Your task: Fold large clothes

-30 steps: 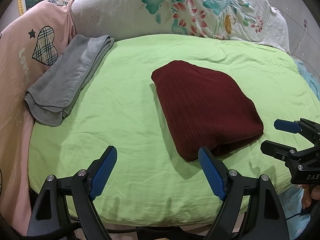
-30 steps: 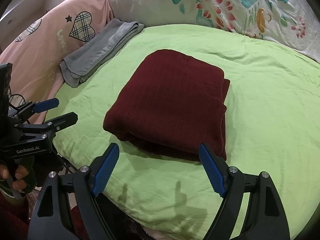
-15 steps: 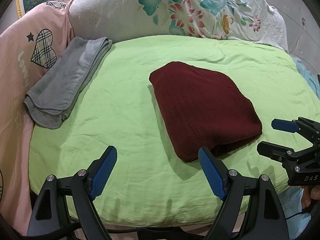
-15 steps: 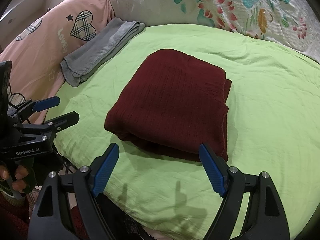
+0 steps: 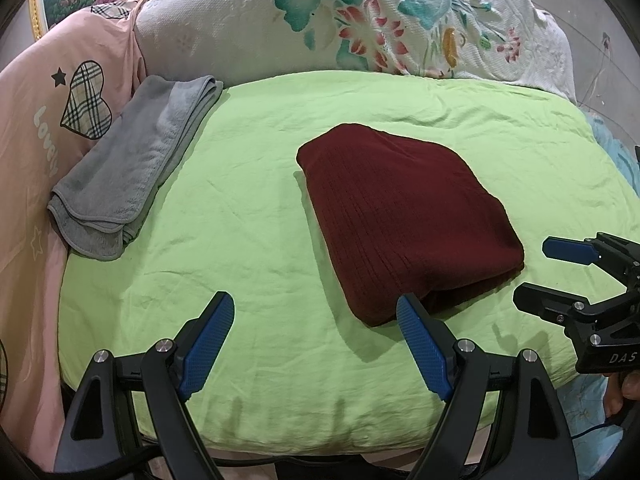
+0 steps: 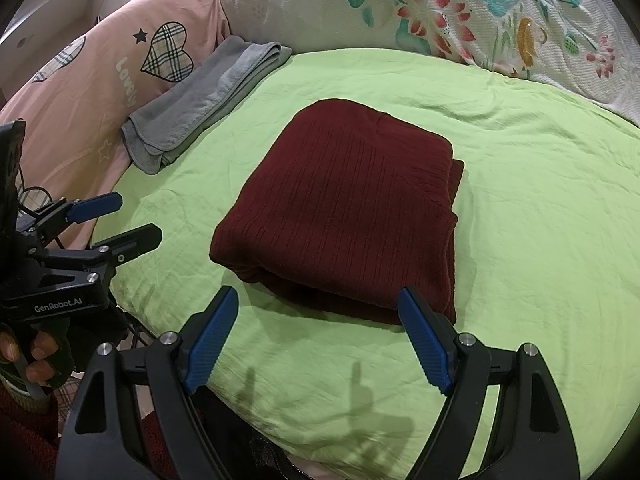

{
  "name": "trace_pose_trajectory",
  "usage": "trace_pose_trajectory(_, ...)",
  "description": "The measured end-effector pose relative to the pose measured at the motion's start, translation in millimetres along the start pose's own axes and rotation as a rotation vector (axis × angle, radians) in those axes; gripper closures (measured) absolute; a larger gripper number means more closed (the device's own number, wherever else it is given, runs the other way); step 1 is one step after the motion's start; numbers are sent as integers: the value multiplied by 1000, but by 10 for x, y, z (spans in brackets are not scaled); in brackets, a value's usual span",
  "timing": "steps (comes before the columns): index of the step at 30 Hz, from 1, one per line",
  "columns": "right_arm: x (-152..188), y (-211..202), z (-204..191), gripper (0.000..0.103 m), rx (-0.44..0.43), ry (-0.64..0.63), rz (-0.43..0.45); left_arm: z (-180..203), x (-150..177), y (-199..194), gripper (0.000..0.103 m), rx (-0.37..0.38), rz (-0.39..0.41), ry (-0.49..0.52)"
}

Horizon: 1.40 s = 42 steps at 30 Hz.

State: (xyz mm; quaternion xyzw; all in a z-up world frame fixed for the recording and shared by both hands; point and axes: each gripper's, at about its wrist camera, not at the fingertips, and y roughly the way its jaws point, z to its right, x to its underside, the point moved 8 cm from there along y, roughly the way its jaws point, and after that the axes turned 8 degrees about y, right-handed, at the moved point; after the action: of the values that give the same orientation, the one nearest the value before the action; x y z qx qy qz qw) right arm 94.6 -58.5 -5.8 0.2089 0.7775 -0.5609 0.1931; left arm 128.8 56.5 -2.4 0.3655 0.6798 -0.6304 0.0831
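Note:
A dark red ribbed garment [image 5: 404,216] [image 6: 344,212] lies folded into a thick rectangle on the lime green sheet [image 5: 248,232] [image 6: 540,200]. My left gripper [image 5: 316,312] hovers open above the sheet's near edge, to the left of the garment's near corner, with nothing between its blue pads. My right gripper [image 6: 320,308] is open too, just short of the garment's near folded edge, not touching it. Each gripper shows in the other's view: the right gripper [image 5: 552,268] at the far right, the left gripper [image 6: 120,220] at the far left.
A folded grey towel [image 5: 132,168] [image 6: 208,100] lies at the sheet's left edge against a pink cover with plaid hearts [image 5: 52,120] [image 6: 120,68]. A white floral quilt [image 5: 360,20] [image 6: 460,12] is piled along the back. A person's fingers [image 6: 36,356] hold the left gripper's handle.

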Motion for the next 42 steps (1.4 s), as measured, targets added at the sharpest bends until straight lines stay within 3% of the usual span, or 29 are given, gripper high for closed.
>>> trace_pose_trajectory(42,-16,-11,-9,21,-3,7,9,7,-28,17,19,-1,-4,3)
